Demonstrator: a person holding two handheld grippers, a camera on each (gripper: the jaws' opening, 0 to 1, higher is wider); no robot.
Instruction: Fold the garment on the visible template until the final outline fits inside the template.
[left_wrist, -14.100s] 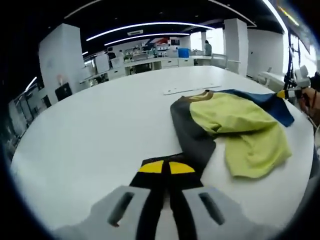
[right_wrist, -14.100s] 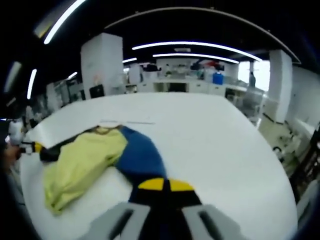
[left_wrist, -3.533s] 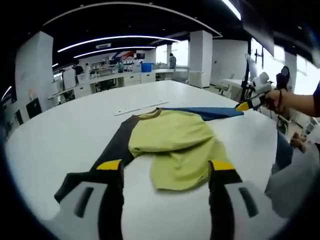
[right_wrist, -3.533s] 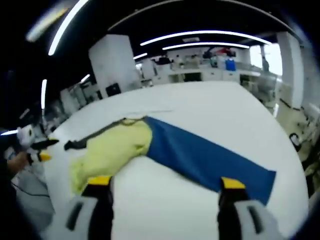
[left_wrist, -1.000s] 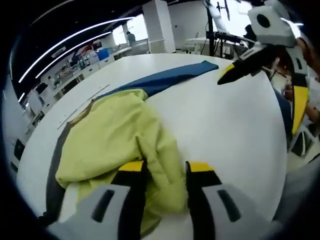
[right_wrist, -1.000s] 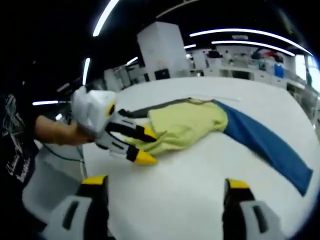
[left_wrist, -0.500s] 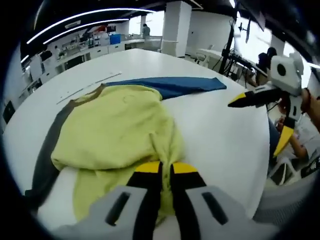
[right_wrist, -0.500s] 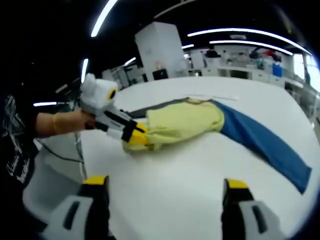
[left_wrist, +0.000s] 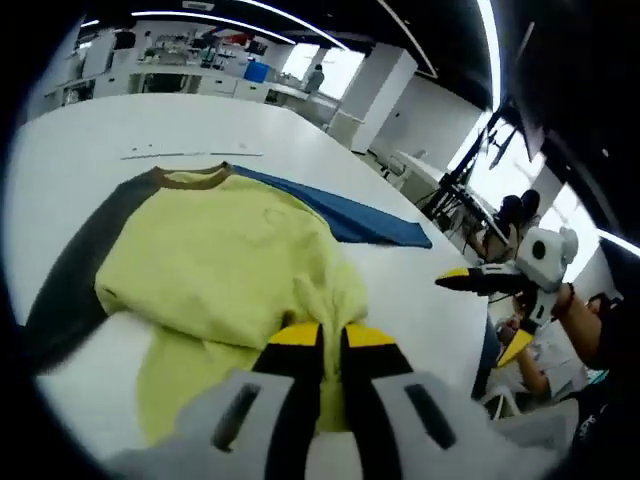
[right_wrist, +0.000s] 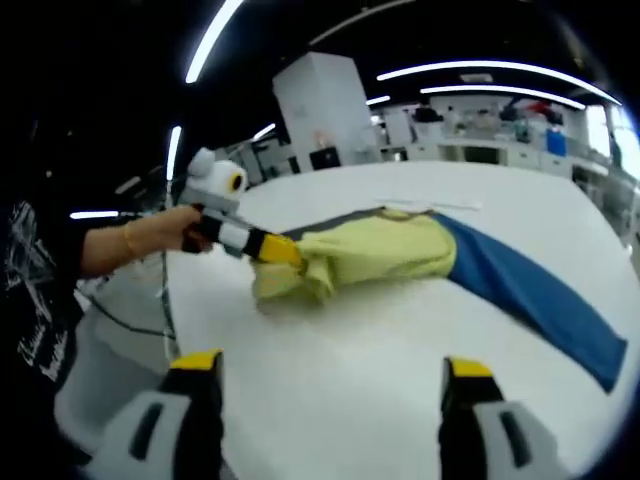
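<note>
The garment lies on the white table: yellow body, grey sleeve, blue sleeve. My left gripper is shut on a bunched fold of the yellow hem. In the right gripper view, the left gripper holds that hem lifted off the table beside the yellow body, and the blue sleeve stretches flat to the right. My right gripper is open over bare table, apart from the cloth. It enters the left gripper view as the right gripper, jaws spread. Thin template marks lie beyond the collar.
The table's near edge curves close to the left gripper's holder, whose hand and sleeve show. Seated people and equipment stands are off the table's far side. Benches and pillars line the background. Bare tabletop surrounds the garment.
The left gripper, still shut on the yellow hem, has raised it off the table and drawn it a little toward the body. The right gripper stays open in place.
</note>
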